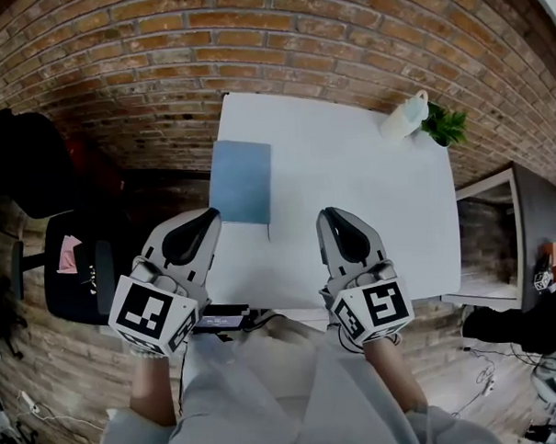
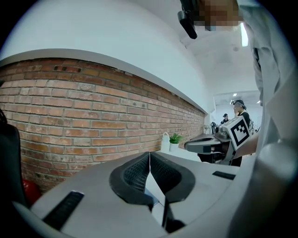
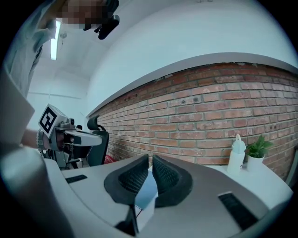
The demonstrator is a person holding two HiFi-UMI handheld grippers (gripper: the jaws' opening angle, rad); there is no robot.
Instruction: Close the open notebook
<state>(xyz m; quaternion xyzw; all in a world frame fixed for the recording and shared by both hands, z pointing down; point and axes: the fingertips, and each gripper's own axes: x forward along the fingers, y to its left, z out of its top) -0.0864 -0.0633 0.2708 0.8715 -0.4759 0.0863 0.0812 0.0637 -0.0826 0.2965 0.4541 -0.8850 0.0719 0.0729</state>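
A notebook (image 1: 241, 181) with a blue cover lies closed and flat on the left part of the white table (image 1: 350, 195). My left gripper (image 1: 211, 213) hovers just short of the notebook's near edge, jaws shut and empty. My right gripper (image 1: 325, 213) is held over the table's front middle, to the right of the notebook, its jaws shut with nothing in them. In the right gripper view the blue cover (image 3: 146, 193) shows low behind the closed fingertips of the right gripper (image 3: 150, 158). In the left gripper view the left gripper (image 2: 150, 153) has its pads pressed together.
A white bottle (image 1: 404, 117) and a small green plant (image 1: 445, 124) stand at the table's far right corner. A brick wall runs behind the table. A black office chair (image 1: 82, 266) sits to the left and a dark side desk (image 1: 526, 215) to the right.
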